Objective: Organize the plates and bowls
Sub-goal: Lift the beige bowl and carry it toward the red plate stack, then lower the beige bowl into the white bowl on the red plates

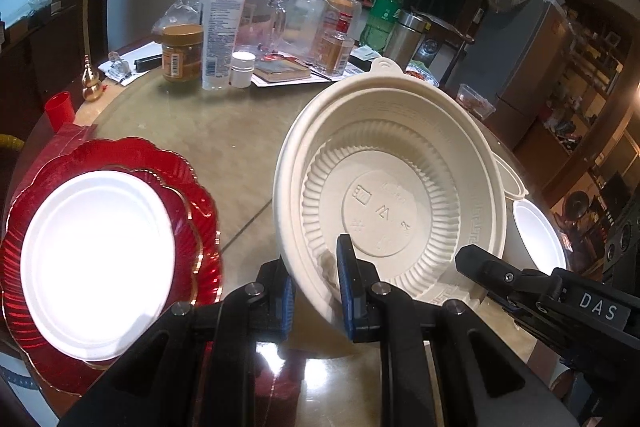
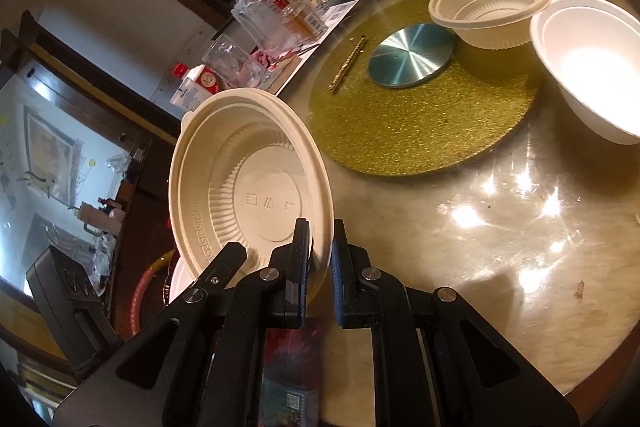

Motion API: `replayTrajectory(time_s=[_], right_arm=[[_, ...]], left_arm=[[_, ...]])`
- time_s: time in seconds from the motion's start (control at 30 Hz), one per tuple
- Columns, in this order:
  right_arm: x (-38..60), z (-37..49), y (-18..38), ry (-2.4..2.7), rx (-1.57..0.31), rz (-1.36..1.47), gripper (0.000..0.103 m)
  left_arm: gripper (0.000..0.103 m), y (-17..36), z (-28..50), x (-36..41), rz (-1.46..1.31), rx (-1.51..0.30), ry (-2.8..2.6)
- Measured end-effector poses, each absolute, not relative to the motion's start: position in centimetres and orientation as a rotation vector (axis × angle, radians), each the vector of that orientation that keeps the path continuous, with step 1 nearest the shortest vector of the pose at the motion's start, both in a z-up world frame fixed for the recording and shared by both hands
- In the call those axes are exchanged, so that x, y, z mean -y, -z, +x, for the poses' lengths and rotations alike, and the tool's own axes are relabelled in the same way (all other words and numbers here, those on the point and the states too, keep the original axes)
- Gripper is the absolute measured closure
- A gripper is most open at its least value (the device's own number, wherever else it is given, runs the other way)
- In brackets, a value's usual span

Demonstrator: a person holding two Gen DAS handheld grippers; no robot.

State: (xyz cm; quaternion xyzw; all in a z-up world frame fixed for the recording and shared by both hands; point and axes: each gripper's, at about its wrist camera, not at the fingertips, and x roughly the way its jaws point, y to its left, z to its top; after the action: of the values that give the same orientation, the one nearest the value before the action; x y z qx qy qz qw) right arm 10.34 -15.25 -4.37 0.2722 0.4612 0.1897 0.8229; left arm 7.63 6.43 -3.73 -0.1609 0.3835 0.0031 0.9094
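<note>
A cream ribbed plastic bowl point(image 1: 392, 195) is tilted up in the air, held by both grippers. My left gripper point(image 1: 316, 291) is shut on its near rim, one finger inside and one outside. My right gripper point(image 2: 320, 263) is shut on the rim of the same bowl point(image 2: 248, 183); it shows at the lower right of the left wrist view point(image 1: 520, 287). A white plate point(image 1: 96, 267) lies on stacked red scalloped plates point(image 1: 200, 207) at the left. Another cream bowl point(image 2: 492, 11) and a white bowl point(image 2: 592, 63) stand on the table at the far right.
The round glass table point(image 2: 480, 227) has a gold mat point(image 2: 420, 131) with a metal disc point(image 2: 412, 55) and a chopstick point(image 2: 348, 63). Bottles, jars and a glass jug point(image 1: 260, 23) crowd the far edge. A red cup point(image 1: 60, 111) stands at the left.
</note>
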Motion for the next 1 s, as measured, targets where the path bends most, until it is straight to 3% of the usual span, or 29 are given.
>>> replayTrajectory(time_s=[1.0], right_arm=[[6.2,9.9,2.7,-0.618,-0.994,0.492,0.093]], left_arm=[[0.086,2.0,3.7,-14.6,-0.429,-0.725,-0.145]])
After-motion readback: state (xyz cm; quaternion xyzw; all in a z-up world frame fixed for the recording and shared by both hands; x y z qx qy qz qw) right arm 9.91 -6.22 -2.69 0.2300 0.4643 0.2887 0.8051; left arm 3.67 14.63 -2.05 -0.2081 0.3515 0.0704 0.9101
